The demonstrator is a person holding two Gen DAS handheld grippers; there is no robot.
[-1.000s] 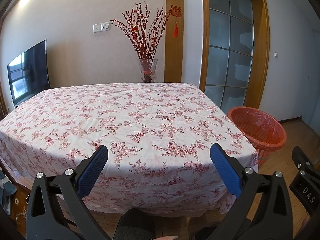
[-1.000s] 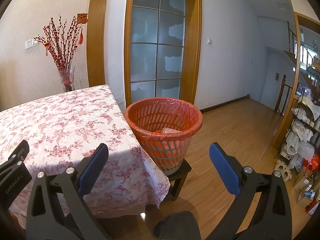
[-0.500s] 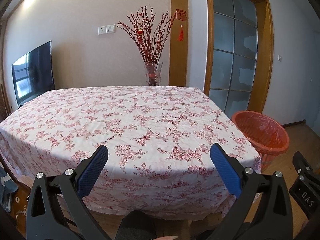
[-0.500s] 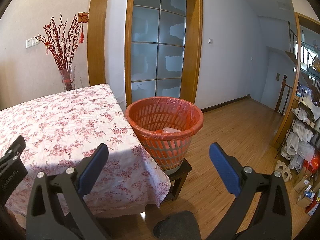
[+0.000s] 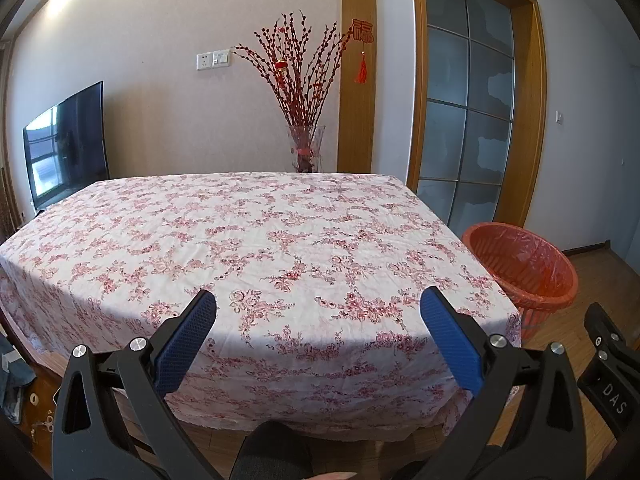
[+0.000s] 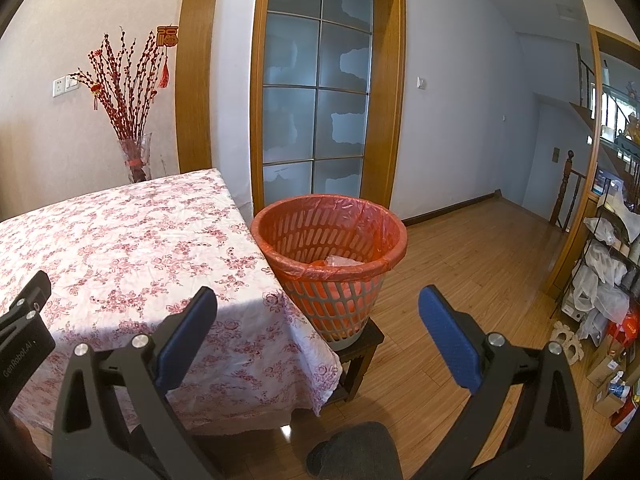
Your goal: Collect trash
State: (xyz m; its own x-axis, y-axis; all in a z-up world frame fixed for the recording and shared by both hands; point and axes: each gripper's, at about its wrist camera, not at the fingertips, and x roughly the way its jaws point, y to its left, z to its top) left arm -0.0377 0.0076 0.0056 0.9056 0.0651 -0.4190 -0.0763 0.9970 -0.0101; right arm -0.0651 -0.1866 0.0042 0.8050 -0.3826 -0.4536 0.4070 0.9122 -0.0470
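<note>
Left wrist view: the table (image 5: 256, 240) in its floral cloth fills the middle, from 9 to 3 o'clock.
Table (image 6: 120, 248): in the right wrist view it lies at 9 o'clock, its corner touching or just beside the basket; which, I cannot tell.
Glass door (image 6: 316, 112): at 12 o'clock in the right wrist view, behind the basket.
Television (image 5: 66, 144): at 10 o'clock, beyond the table's far left edge.
Trash basket (image 6: 330, 264): orange, bag-lined, standing upright on a small dark stool (image 6: 360, 344); a pale scrap of trash (image 6: 340, 261) lies inside.
Trash basket (image 5: 524, 268): at 3 o'clock in the left view, beside the table's right edge.
Vase of red branches (image 5: 306, 148): at 12 o'clock, behind the table.
Left gripper (image 5: 318, 334): fingers spread wide, holding nothing.
Right gripper (image 6: 318, 332): fingers spread wide, holding nothing.
</note>
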